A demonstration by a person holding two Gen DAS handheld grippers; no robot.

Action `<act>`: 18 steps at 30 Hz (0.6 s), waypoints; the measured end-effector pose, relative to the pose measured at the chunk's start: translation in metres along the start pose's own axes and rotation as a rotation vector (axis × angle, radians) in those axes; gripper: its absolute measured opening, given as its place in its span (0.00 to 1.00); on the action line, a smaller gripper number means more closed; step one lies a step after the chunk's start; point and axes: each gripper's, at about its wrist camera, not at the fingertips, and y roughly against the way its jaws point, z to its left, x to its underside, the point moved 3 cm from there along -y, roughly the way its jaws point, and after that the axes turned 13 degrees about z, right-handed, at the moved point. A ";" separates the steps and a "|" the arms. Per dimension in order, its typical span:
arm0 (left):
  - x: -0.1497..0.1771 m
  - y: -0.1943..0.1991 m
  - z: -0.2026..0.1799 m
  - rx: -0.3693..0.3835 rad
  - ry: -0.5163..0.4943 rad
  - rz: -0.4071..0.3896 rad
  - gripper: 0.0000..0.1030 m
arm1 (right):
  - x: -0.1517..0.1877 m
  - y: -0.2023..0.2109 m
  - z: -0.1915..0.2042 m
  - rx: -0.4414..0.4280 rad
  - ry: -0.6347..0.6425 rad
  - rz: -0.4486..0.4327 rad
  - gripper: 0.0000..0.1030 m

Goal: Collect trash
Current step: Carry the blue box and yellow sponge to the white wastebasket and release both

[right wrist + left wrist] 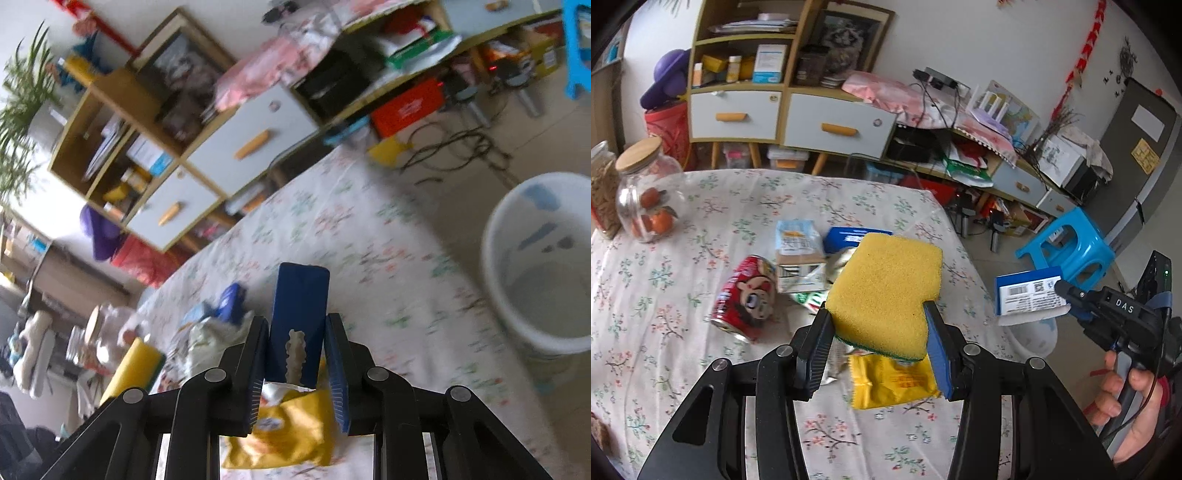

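Cluttered shelving with white drawers and orange handles lines the wall beyond a table [683, 288] draped in a floral cloth, and everything to be picked up lies on that cloth ahead of the two tongs. Off the table's edge, to the right of the right gripper [298, 363], stands a white bin [532, 266] on the floor; its picture is blurred. Farther right of the left gripper [877, 325] sits a blue stool [1071, 247].

Left of the left gripper stand a glass jar [646, 192] with a wooden lid and a second jar at the frame edge. The left gripper's jaws are closed partway on a yellow sponge [886, 288], which it holds above the table. Just beyond and left of it lie a dented red can [746, 299], a crumpled carton [799, 254] and a blue packet [846, 236], close together. Under the jaws lies a yellow wrapper [890, 380].

The right gripper, well right of the left one, pinches a blue box [301, 314] upright between its fingers, with the bin off to its right.
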 end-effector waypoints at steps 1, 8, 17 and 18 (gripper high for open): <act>0.000 -0.002 -0.005 0.003 -0.008 0.003 0.48 | -0.003 0.005 -0.006 0.012 -0.010 -0.011 0.27; 0.003 -0.021 -0.038 0.048 -0.047 0.034 0.48 | -0.012 0.039 -0.062 0.112 -0.109 -0.084 0.27; 0.010 -0.055 -0.097 0.097 -0.127 0.075 0.48 | -0.015 0.065 -0.117 0.223 -0.190 -0.140 0.27; 0.010 -0.059 -0.105 0.100 -0.144 0.079 0.48 | -0.016 0.066 -0.123 0.229 -0.197 -0.147 0.28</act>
